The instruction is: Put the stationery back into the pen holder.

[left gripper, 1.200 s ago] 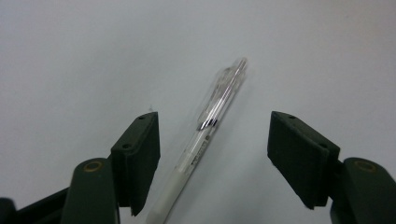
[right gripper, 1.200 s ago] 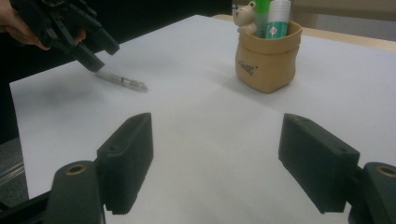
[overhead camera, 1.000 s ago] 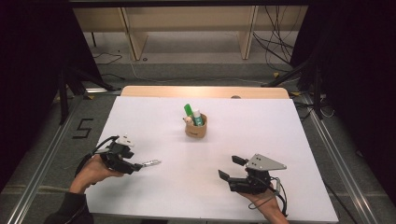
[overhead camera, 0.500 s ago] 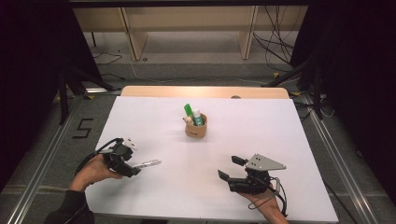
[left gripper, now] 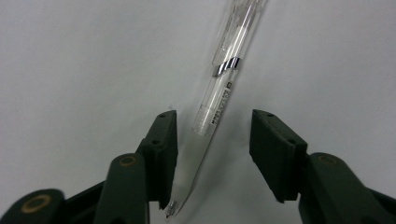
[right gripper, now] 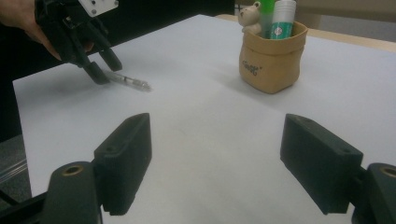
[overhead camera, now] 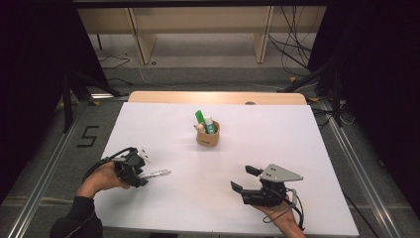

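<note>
The left tongs (left gripper: 210, 126) stand apart around a clear pen (left gripper: 219, 88) lying on the white table (overhead camera: 307, 148); the right tongs (overhead camera: 245, 181), near right, gape wide

Pen (overhead camera: 157, 174) lies on table (overhead camera: 322, 144) at near left, between jaws of left gripper (overhead camera: 141, 173). Pouch (overhead camera: 208, 135) stands mid-table, farther back, markers (overhead camera: 205, 121) in it. Right gripper (overhead camera: 243, 179) near right, well apart from pen.
</note>
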`<state>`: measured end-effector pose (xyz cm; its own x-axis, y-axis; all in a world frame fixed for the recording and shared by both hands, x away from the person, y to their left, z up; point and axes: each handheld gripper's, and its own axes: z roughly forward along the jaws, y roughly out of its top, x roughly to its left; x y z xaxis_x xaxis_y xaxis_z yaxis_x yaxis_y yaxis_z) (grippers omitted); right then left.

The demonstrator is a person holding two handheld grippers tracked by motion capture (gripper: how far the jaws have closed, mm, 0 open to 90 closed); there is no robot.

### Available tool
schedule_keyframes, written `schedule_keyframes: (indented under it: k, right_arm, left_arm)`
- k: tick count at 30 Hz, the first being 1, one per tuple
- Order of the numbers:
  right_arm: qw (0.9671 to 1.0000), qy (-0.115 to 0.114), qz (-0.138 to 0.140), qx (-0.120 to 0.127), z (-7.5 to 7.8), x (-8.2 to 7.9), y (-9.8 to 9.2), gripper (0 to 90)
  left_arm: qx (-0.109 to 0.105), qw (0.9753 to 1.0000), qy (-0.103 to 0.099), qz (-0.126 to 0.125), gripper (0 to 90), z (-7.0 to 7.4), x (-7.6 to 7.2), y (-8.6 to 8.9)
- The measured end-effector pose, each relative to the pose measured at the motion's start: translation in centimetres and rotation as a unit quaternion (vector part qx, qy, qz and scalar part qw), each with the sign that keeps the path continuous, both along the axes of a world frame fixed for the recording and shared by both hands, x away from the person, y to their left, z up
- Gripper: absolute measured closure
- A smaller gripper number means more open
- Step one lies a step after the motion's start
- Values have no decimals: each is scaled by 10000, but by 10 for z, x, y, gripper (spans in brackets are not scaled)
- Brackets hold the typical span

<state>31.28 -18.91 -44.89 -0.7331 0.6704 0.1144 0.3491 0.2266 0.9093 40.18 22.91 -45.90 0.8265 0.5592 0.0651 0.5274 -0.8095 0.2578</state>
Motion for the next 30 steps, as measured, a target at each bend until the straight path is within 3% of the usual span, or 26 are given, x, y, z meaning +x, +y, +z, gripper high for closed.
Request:
schedule_keyframes:
  k: [8,22,26,30]
  right_arm:
    - [10000,-8,8,22,1,-1,0,252]
    - [10000,14,63,9,0,-1,2,253]
    - [10000,17,73,-2,0,-1,2,253]
    - [10000,23,91,-3,0,-1,3,253]
  left_arm:
    - [327,9993,106,-134,636,-1,5,-7]
    - [408,9976,141,-545,778,-2,4,-9]
    - [470,9970,90,-610,786,-2,3,-10]
    - [397,9972,110,-620,792,-1,3,-9]
